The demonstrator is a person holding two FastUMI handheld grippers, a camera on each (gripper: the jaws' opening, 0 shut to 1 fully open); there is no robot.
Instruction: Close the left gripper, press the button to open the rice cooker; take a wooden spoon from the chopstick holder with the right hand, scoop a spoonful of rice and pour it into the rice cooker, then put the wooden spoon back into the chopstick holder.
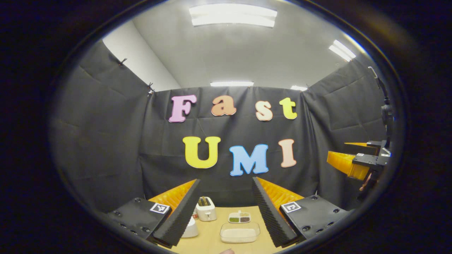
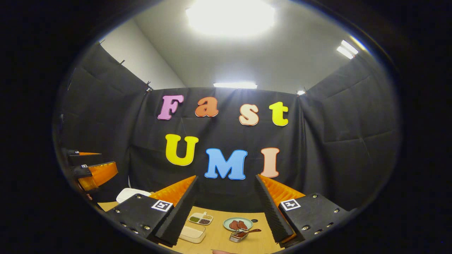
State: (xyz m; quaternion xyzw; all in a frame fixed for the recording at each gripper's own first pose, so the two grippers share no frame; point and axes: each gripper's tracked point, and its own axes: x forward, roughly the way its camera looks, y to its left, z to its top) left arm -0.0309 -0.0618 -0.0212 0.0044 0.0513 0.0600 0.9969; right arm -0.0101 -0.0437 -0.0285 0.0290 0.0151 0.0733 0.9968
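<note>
My left gripper (image 1: 226, 180) is held high above the wooden table (image 1: 212, 243), open, with nothing between its fingers. Between them, far below, lies a clear container of rice (image 1: 240, 232). A white rounded rice cooker (image 1: 191, 228) peeks out beside the left finger. My right gripper (image 2: 226, 176) is also open and empty, raised above the table (image 2: 219, 243). Below it a wooden spoon (image 2: 251, 231) rests in a small metal holder (image 2: 237, 236), with the rice container (image 2: 192, 233) to its left. A white rounded shape (image 2: 129, 194), probably the cooker, lies at the left.
A small divided dish of green and dark grains (image 1: 239, 217) (image 2: 200, 218) sits behind the rice. A white toaster-like box (image 1: 206, 208) stands at the back left. A teal plate with brown pieces (image 2: 237, 223) is beside the holder. The other gripper shows at each view's edge.
</note>
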